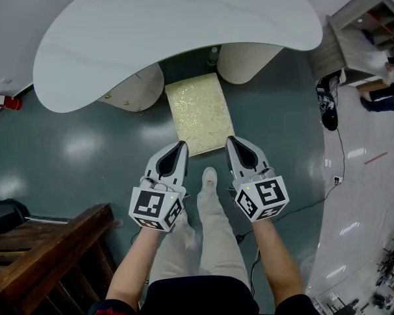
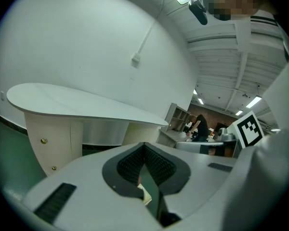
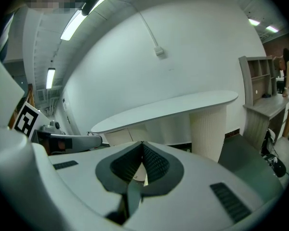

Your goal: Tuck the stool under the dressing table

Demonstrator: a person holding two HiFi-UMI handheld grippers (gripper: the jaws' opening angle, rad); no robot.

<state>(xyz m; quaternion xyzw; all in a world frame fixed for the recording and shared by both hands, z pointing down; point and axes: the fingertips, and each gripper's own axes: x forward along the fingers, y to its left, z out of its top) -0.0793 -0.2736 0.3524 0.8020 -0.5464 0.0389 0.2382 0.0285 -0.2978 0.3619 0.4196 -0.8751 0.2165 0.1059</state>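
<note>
Stool with the pale yellow patterned seat is standing on the dark green floor between the two pedestals of the dressing table, its far end lying under the white curved tabletop and its near half sticking out toward me. I am holding the left gripper at the seat's near left corner and the right gripper at its near right corner, both pointing toward the table; from the head view I cannot tell whether the tips are touching the seat edge or sitting just beside it. In each gripper view I am seeing the two dark ribbed pads meeting at the tip, so both grippers are clenched with nothing held between them, and only a sliver of the cream seat is showing through the gap lower down. The marker cubes, left and right, are showing black-and-white square patterns rather than readable letters. The left pedestal is showing small round knobs, and the right pedestal is looking ribbed. My shoe is pointing at the stool's near edge, between the grippers. A brown wooden piece of furniture is standing at the lower left, a grey shelf unit at the upper right, and a black cable is trailing across the floor on the right
</note>
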